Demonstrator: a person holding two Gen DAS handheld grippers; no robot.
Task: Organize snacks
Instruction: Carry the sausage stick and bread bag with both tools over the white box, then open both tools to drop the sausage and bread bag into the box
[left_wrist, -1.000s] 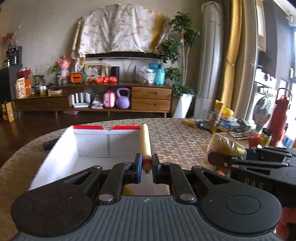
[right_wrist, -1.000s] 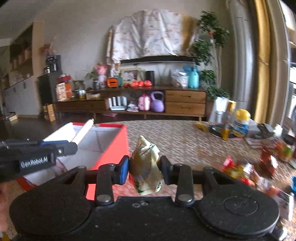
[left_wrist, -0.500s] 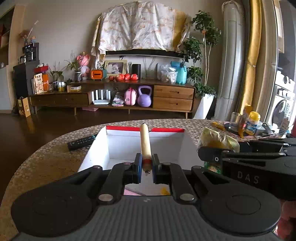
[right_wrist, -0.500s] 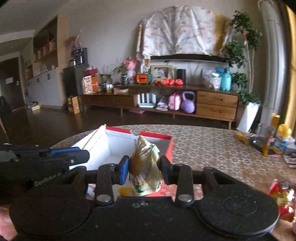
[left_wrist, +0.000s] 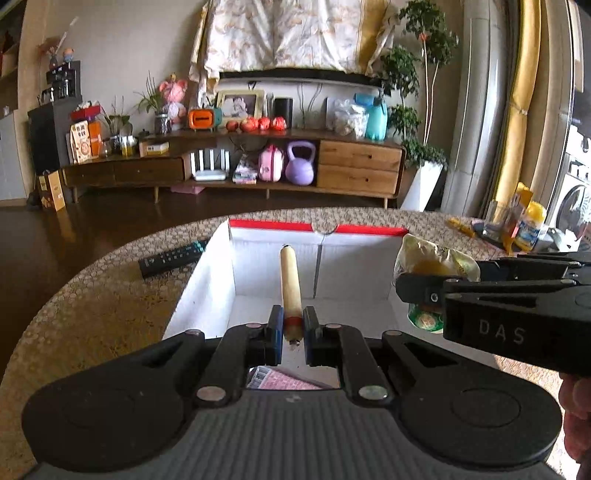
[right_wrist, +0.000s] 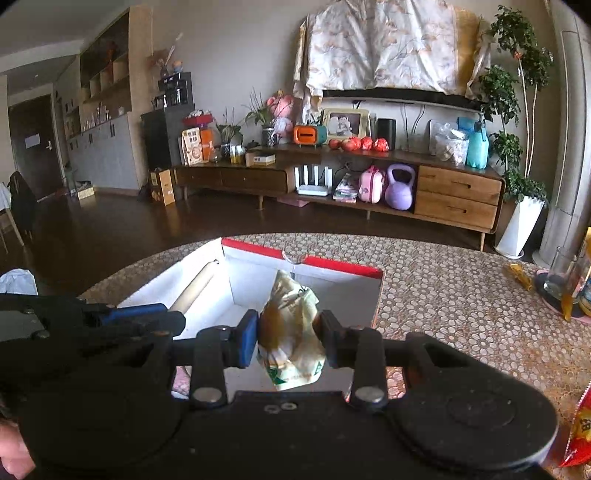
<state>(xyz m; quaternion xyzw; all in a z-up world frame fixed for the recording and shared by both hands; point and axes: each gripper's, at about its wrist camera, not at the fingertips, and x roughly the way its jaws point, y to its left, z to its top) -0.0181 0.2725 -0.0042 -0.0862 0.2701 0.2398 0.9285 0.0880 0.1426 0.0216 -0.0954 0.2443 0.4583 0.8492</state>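
Two tongs over one open box (left_wrist: 207, 291), white inside, red rim, on a pebble-patterned table (left_wrist: 92, 314). Left tongs (left_wrist: 293, 332): jaws narrow, clamped on one sausage stick (left_wrist: 290, 284) by its red-banded near end; stick points ahead over the box interior. Right tongs (right_wrist: 289, 334): jaws pressed on one crumpled yellow-green packet (right_wrist: 291, 332), held above the box's right half, just right of the left tongs. One remote (left_wrist: 171, 256) on table left of box. One pink packet (left_wrist: 280, 380) in box below left tongs
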